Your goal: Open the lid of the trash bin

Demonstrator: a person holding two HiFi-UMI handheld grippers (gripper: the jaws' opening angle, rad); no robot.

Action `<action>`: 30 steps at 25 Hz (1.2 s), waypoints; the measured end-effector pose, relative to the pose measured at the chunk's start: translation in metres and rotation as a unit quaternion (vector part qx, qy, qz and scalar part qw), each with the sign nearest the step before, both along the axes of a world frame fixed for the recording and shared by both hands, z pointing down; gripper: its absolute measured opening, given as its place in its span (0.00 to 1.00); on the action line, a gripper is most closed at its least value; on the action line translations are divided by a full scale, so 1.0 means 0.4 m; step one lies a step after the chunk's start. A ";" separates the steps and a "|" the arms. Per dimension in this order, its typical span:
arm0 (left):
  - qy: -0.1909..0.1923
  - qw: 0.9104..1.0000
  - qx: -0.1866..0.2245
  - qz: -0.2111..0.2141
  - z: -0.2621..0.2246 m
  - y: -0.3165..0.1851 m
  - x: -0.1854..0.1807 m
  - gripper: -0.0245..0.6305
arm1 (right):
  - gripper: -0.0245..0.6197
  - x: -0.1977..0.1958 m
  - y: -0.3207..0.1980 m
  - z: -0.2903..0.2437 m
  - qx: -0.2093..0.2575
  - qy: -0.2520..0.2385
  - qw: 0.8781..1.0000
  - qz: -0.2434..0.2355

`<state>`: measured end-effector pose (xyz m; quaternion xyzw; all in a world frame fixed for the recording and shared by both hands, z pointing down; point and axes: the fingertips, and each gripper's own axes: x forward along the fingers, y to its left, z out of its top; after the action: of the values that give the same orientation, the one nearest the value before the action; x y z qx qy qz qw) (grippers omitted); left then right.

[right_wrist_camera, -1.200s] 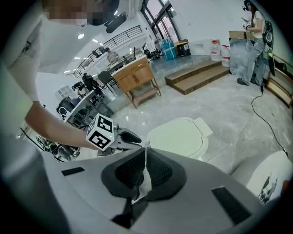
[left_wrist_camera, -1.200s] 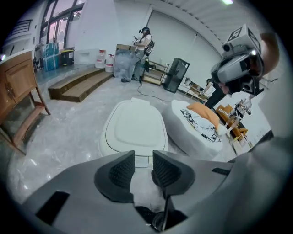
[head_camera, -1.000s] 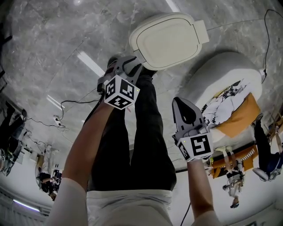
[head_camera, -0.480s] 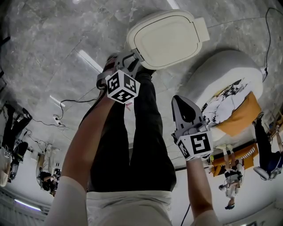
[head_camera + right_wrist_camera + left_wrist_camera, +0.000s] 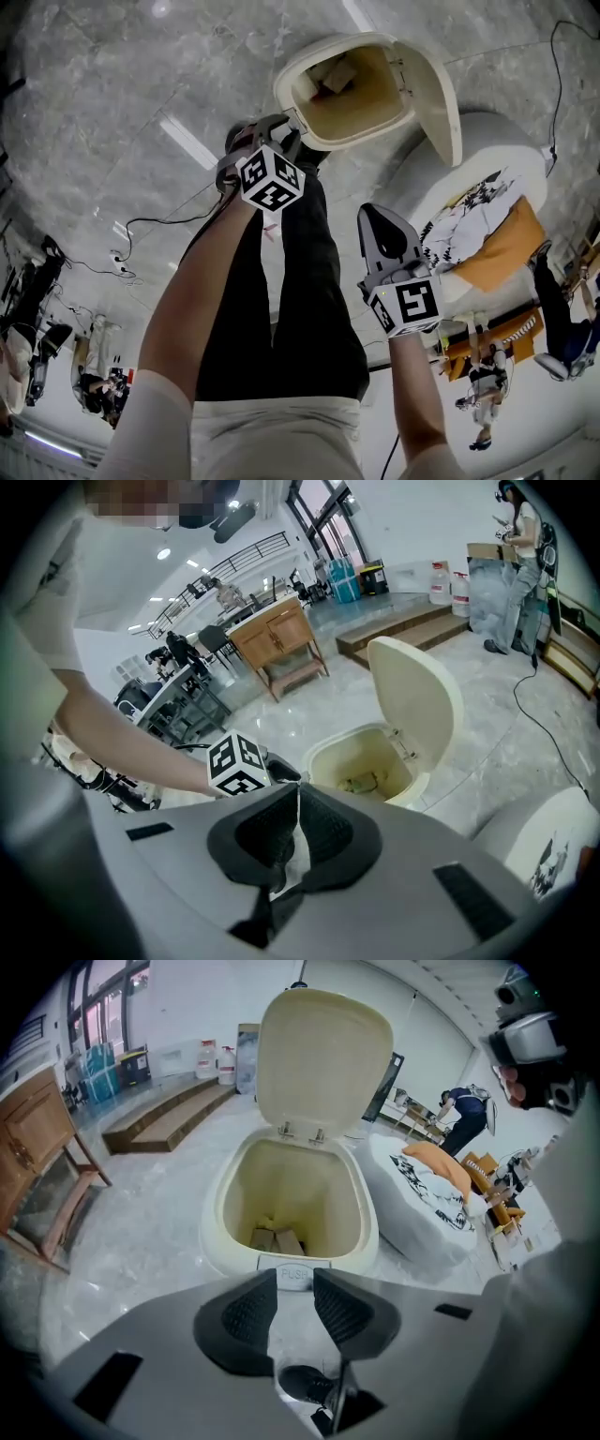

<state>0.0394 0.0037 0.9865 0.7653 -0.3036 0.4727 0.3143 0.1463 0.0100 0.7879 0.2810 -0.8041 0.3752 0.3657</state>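
Cream oval plastic trash bin (image 5: 211,1232): stood on grey marble floor (image 5: 141,1241), long axis running away from left gripper (image 5: 294,1279). Lid (image 5: 323,1058) upright at far hinge. Left jaws just widened, nothing between. Right gripper (image 5: 298,794): jaws pressed together.

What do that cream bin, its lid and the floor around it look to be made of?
Trash bin and its raised lid: probably moulded plastic, cream, smooth with a soft sheen; the rounded one-piece shapes and embossed push button suggest it. Floor: looks like polished grey marble or marble-look tile, going by the veining and the bright reflections.
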 end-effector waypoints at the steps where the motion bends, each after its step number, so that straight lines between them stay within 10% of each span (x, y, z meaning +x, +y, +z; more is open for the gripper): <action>1: 0.002 1.000 -0.002 0.003 -0.002 0.002 0.002 0.22 | 0.09 0.000 -0.001 -0.005 0.003 0.002 1.000 0.001; 30: 0.035 0.996 0.074 0.044 -0.575 0.021 -0.117 0.22 | 0.09 -0.049 -0.004 -0.421 0.111 0.038 0.992 0.056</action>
<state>-0.0076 0.0120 0.7564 0.8154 -0.2926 0.4347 0.2461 0.1267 0.0086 0.6196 0.3779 -0.8094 0.2929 0.3410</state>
